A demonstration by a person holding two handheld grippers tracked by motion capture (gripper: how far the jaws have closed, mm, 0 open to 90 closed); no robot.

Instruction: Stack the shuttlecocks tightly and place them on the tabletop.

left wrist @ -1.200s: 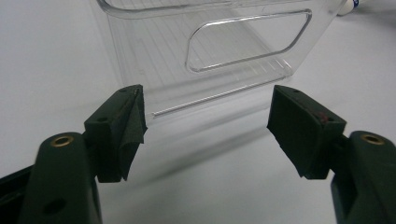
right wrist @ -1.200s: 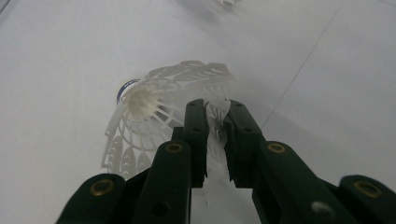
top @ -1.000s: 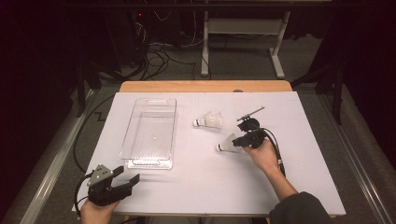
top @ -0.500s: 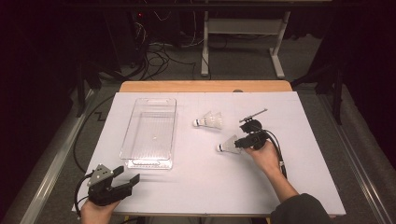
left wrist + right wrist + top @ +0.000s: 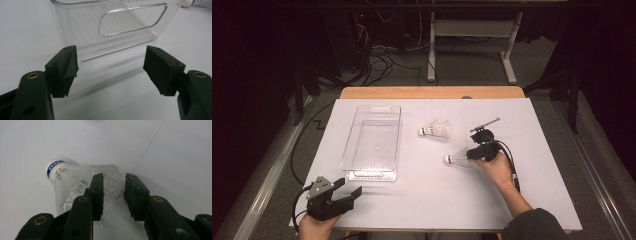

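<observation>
Shuttlecock (image 5: 75, 182), white ribbed plastic skirt, rounded cork

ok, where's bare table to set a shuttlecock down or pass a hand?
Free: the wide patch between the clear bin, the left gripper and the right hand; also the far-right sheet. Crowded: around the two shuttlecocks, beside the right gripper.

A white sheet (image 5: 432, 200) is covering most of a wooden table (image 5: 432, 92), whose bare far edge is showing beyond it. Grey carpet (image 5: 402, 75) is lying around the table. Behind it, a white desk frame (image 5: 507, 55) is standing on the floor, and black cables (image 5: 382, 55) are trailing across the carpet. The far part of the room is sitting in darkness.
</observation>
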